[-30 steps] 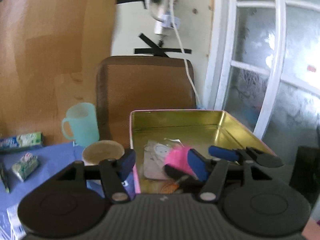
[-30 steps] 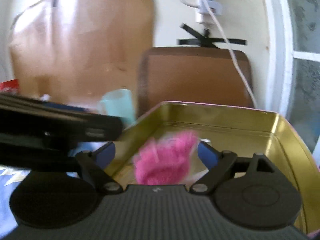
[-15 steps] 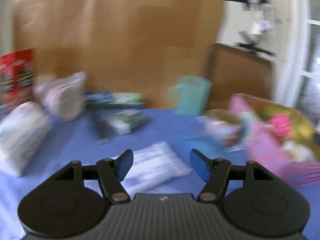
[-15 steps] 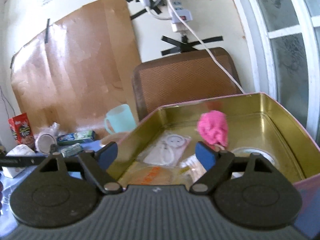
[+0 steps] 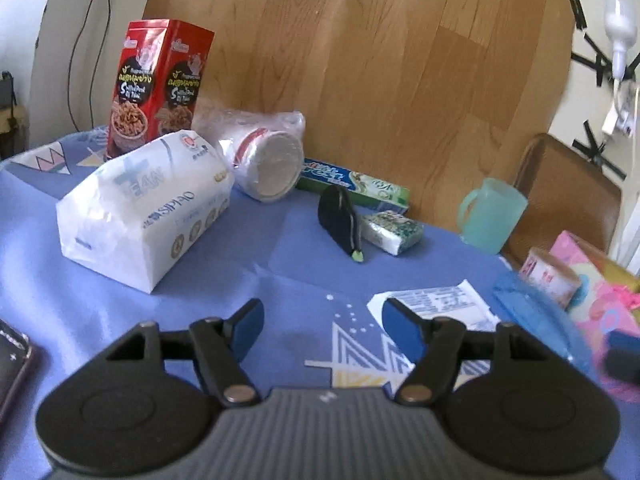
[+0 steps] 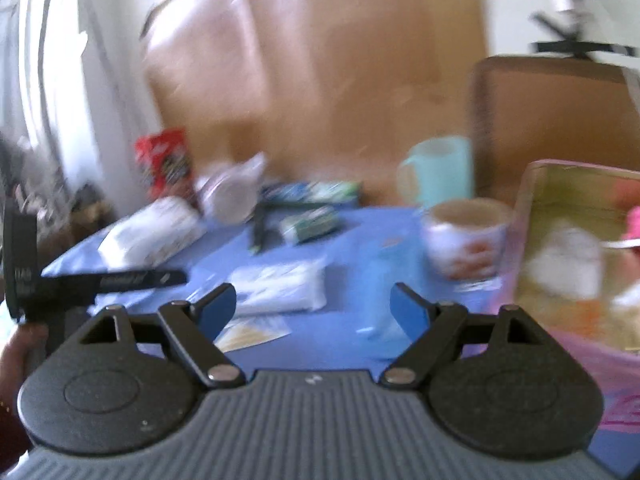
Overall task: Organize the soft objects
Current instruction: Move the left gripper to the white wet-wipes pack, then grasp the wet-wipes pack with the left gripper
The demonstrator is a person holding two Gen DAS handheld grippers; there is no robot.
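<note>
My left gripper [image 5: 322, 326] is open and empty, low over the blue tablecloth [image 5: 280, 256]. Ahead of it lie a white tissue pack [image 5: 144, 208], a small green tissue packet [image 5: 392, 232] and a flat white packet [image 5: 436, 306]. My right gripper [image 6: 312, 312] is open and empty; its view is blurred. The flat white packet [image 6: 280, 288] lies just beyond its fingers. The gold tin [image 6: 580, 248] at the right holds a pink fluffy object [image 6: 634, 224] and other items. The tin's pink side shows in the left wrist view [image 5: 600, 280].
A red snack box [image 5: 156, 84], a bagged stack of cups [image 5: 268, 160], a toothpaste box [image 5: 352, 184], a black pouch [image 5: 340, 220], a teal mug [image 5: 492, 216] and a paper cup [image 6: 464, 236] stand on the table. A brown chair back [image 5: 568, 196] is behind.
Both grippers swung left, away from the tin, towards the cluttered table. The right gripper let go of the pink fluffy object, which now lies in the tin.
</note>
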